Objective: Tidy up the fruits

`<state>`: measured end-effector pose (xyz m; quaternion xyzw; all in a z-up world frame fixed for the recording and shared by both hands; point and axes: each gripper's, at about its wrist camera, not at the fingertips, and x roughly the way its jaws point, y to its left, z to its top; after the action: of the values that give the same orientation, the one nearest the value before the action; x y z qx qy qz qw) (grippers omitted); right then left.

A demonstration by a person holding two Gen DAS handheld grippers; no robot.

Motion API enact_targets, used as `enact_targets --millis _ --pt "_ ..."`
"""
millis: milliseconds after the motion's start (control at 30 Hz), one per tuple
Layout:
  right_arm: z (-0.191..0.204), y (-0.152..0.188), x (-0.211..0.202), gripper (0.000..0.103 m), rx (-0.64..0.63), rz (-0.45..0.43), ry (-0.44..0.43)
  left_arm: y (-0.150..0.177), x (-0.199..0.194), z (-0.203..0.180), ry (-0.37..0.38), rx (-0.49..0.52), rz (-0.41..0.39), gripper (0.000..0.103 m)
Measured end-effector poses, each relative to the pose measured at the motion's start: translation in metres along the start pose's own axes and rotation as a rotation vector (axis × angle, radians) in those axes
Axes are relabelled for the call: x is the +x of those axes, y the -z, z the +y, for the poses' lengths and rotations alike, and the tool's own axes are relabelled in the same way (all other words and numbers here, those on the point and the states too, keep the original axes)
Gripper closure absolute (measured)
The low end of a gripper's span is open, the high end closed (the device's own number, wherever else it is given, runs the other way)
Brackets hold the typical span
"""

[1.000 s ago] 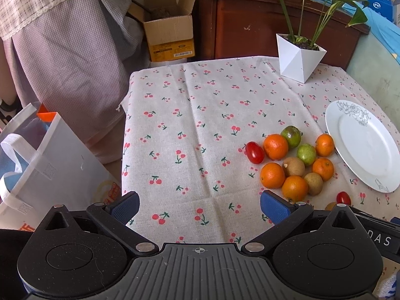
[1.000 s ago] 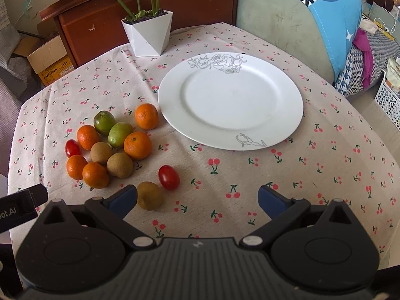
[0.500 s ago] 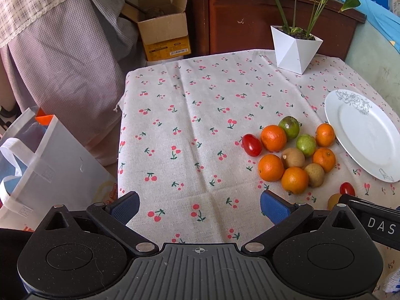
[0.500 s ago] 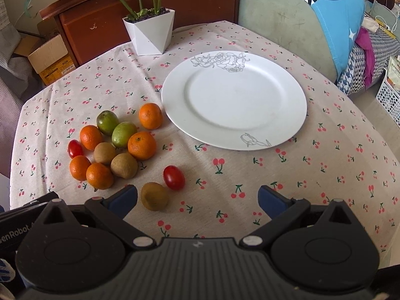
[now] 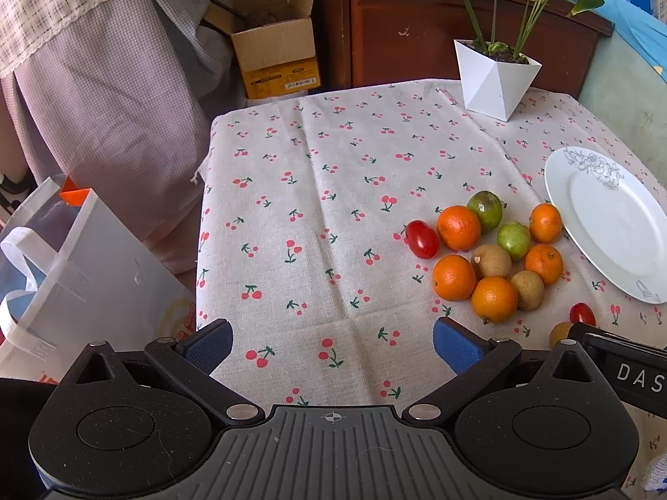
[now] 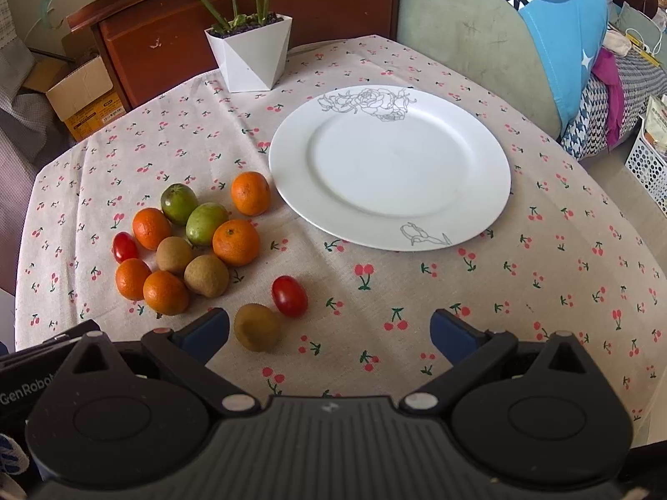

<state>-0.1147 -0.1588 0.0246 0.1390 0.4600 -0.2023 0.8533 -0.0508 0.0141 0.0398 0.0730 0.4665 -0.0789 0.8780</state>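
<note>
Both the left gripper (image 5: 332, 346) and right gripper (image 6: 329, 331) hover spread wide and empty above the cherry-print tablecloth (image 6: 417, 291), where clustered fruits (image 6: 187, 241) lie just beside the white plate (image 6: 479, 158)

Ahead of the right gripper, a glossy white glazed plate (image 6: 492, 175) lies on a matt woven cherry-print tablecloth (image 6: 417, 291). To its left, dimpled orange mandarins (image 6: 235, 241) sit by dull rough-skinned brown kiwis (image 6: 206, 275) and shiny smooth red tomatoes (image 6: 289, 296). Beyond stands a matt white faceted planter (image 6: 250, 58) and a scuffed wooden cabinet (image 6: 333, 4).
</note>
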Motion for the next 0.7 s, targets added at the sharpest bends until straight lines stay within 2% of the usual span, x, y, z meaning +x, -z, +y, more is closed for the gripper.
enact_targets --millis 400,567,700 --pt "0.000 0.000 0.001 0.001 0.001 -0.001 0.001 0.001 0.001 0.000 0.008 -0.009 0.011 0.001" --pt "-0.010 -0.001 -0.005 0.001 0.025 -0.029 -0.068 -0.001 0.000 0.006 0.066 -0.050 0.005 0.001" --pt "-0.028 -0.001 -0.012 0.002 0.051 -0.072 -0.119 -0.004 -0.003 0.015 0.046 -0.067 -0.020 0.001"
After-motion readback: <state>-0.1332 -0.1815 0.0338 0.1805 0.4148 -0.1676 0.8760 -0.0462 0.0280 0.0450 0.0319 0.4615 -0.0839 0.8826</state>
